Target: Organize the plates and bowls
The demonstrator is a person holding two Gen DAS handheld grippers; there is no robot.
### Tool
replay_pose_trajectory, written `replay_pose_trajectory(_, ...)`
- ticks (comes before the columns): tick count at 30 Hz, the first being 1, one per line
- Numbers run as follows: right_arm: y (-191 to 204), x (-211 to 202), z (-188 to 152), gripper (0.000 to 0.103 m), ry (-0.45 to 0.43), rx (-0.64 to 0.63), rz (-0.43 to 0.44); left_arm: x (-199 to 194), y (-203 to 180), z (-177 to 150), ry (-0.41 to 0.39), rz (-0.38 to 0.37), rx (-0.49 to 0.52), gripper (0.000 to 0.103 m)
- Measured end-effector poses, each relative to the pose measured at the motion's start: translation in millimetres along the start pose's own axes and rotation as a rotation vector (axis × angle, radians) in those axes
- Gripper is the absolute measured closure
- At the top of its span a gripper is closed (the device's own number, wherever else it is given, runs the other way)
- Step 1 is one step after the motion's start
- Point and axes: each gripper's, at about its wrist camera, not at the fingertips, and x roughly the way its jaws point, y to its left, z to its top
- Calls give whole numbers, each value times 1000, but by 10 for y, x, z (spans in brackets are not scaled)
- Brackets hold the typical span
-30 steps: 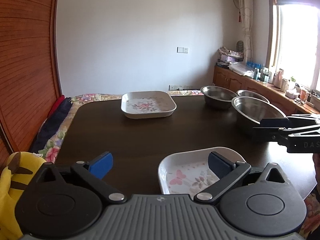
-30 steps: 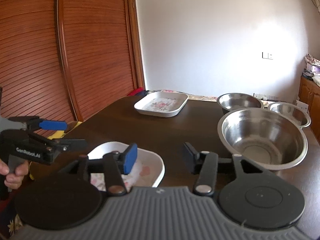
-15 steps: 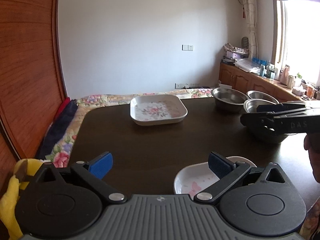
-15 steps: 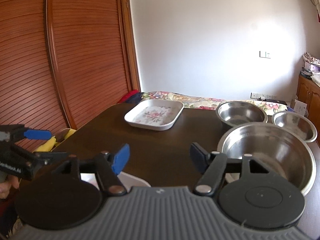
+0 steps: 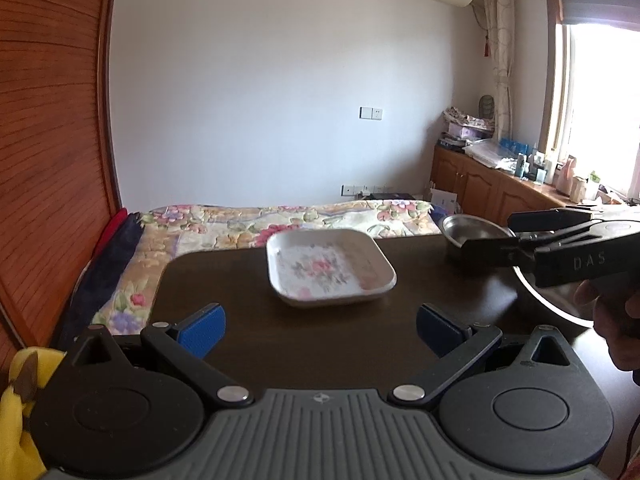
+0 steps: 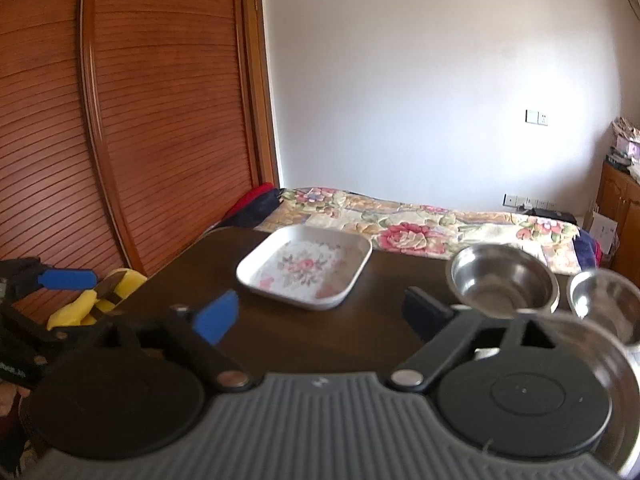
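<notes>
Left gripper [image 5: 318,326] and right gripper [image 6: 320,316] both hang spread and empty; floral plate [image 5: 330,266] sits mid-table (probably light, rigid, slick), so pinch its raised rim.

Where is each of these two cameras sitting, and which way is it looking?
Left wrist: on the left gripper, facing across the dark wooden table; open blue-padded fingers and the person's right hand show.
Right wrist: on the right gripper, facing likewise; open fingers show.
Shared: the white floral square plate, the small steel bowl.
</notes>
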Motion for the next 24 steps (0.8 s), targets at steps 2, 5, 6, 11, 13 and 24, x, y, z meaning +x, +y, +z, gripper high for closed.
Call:
replay_pose_trajectory(2,19,74,79,1,2,-12,-1,66,85,78,-6,-5,-7,0)
replay_pose_trajectory(5,44,202,186,0,15,-30,-18,186,205,187,-2,-19,-18,0)
replay_pose_trajectory(6,42,248,215,0,21,-28,-26,229,233,215,3,-18,-19,0)
replay_pose_trajectory(11,-10,499,353,0,59,-7,-42,489,349,329,45,-23,-18,1)
replay_pose_trajectory(13,-24,600,387,0,72,-13,-47,591,386,366,61,-28,-23,5)
replay_pose_trajectory(24,-256,1114,483,28,209,40,-8,1174,480,447,134,-52,-34,22)
